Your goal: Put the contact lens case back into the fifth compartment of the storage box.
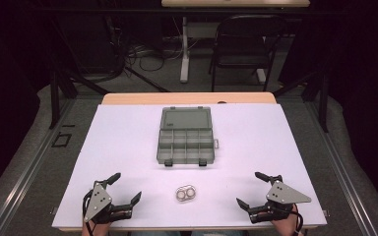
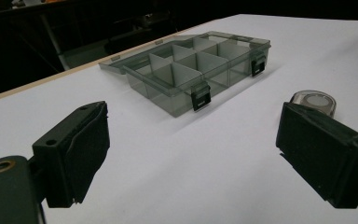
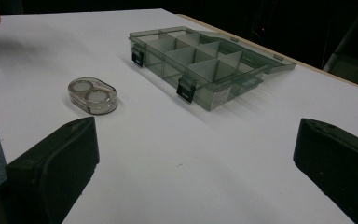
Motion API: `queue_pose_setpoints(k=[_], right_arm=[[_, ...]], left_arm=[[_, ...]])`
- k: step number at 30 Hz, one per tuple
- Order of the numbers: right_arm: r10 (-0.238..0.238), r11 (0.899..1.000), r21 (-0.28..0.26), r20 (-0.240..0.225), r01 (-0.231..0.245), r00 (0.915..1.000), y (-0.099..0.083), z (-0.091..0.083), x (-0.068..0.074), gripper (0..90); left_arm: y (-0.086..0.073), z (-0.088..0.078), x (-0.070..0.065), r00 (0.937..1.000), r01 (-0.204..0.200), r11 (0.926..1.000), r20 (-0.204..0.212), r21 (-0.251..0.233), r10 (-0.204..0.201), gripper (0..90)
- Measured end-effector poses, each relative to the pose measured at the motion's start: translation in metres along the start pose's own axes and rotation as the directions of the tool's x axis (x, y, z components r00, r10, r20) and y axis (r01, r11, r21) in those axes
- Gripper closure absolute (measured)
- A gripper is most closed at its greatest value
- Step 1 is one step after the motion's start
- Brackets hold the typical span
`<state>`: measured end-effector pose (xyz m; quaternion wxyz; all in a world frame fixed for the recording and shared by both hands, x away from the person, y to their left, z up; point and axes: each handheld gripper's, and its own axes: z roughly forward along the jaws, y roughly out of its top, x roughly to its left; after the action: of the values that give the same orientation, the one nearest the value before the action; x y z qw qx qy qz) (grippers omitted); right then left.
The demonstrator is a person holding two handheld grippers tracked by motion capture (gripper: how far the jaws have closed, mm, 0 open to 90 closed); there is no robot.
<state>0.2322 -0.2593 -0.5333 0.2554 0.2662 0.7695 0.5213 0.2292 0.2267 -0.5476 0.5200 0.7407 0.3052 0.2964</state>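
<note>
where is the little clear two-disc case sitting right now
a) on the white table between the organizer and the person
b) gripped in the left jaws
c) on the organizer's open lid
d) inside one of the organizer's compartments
a: the two-disc case lies on the bare white table, nearer the person than the open organizer box, between the two open grippers and touching neither.

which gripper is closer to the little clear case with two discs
Left, narrowly. The left gripper sits to the left of the clear case; the right gripper sits to its right, a bit farther off. Both are open and touch nothing.
</note>
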Motion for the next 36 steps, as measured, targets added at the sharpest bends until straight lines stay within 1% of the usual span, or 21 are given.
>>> queue_pose_setpoints(k=[10, 13, 15, 16, 18, 22, 27, 28, 31, 32, 33, 34, 36], right_arm=[[0.002, 1.000, 0.005, -0.001, -0.002, 1.0000, -0.001, 0.001, -0.001, 0.0], [0.007, 1.000, 0.006, -0.003, -0.007, 1.0000, -0.001, 0.002, 0.000, 0.0], [0.007, 1.000, 0.008, -0.003, -0.007, 1.0000, -0.001, 0.002, 0.000, 0.0], [0.007, 1.000, 0.006, -0.002, -0.007, 1.0000, -0.001, 0.002, -0.001, 0.0], [0.004, 1.000, 0.008, -0.001, -0.004, 1.0000, -0.001, 0.002, -0.001, 0.0], [0.004, 1.000, 0.010, -0.002, -0.004, 1.0000, -0.001, 0.002, -0.001, 0.0], [0.004, 1.000, 0.011, -0.002, -0.004, 1.0000, -0.001, 0.003, -0.001, 0.0], [0.005, 1.000, 0.014, -0.001, -0.005, 1.0000, -0.001, 0.003, -0.001, 0.0], [0.002, 1.000, 0.014, -0.002, -0.002, 1.0000, -0.001, 0.003, -0.001, 0.0], [0.004, 1.000, 0.014, -0.002, -0.004, 1.0000, -0.001, 0.003, 0.000, 0.0], [0.004, 1.000, 0.014, -0.002, -0.004, 1.0000, -0.001, 0.003, 0.000, 0.0], [0.002, 1.000, 0.013, -0.002, -0.002, 1.0000, -0.001, 0.003, -0.001, 0.0], [0.003, 1.000, 0.013, -0.002, -0.003, 1.0000, -0.001, 0.003, -0.001, 0.0]], left_arm=[[0.003, 0.006, -0.006, 0.9998, 0.003, 1.0000, 0.021, 0.007, -0.004, 10.0], [0.005, 0.011, -0.010, 0.9993, -0.001, 0.9999, 0.036, 0.013, 0.000, 10.0], [0.005, 0.012, -0.011, 0.9992, -0.002, 0.9999, 0.040, 0.013, 0.001, 10.0], [0.005, 0.015, -0.014, 0.9987, -0.001, 0.9998, 0.050, 0.018, 0.000, 10.0], [0.006, 0.016, -0.015, 0.9985, -0.003, 0.9998, 0.054, 0.021, 0.002, 10.0], [0.006, 0.021, -0.020, 0.9971, -0.002, 0.9998, 0.076, 0.022, 0.001, 10.0], [0.007, 0.024, -0.023, 0.9960, -0.004, 0.9998, 0.090, 0.017, 0.002, 10.0], [0.007, 0.026, -0.026, 0.9949, -0.009, 0.9997, 0.100, 0.024, 0.006, 10.0], [0.007, 0.028, -0.028, 0.9944, -0.011, 0.9997, 0.106, 0.022, 0.008, 10.0], [0.008, 0.029, -0.029, 0.9930, -0.019, 0.9993, 0.117, 0.031, 0.015, 10.0], [0.008, 0.029, -0.029, 0.9930, -0.019, 0.9993, 0.117, 0.031, 0.015, 10.0], [0.009, 0.031, -0.031, 0.9918, -0.020, 0.9990, 0.127, 0.041, 0.014, 10.0], [0.009, 0.031, -0.032, 0.9914, -0.023, 0.9988, 0.130, 0.043, 0.017, 10.0]])
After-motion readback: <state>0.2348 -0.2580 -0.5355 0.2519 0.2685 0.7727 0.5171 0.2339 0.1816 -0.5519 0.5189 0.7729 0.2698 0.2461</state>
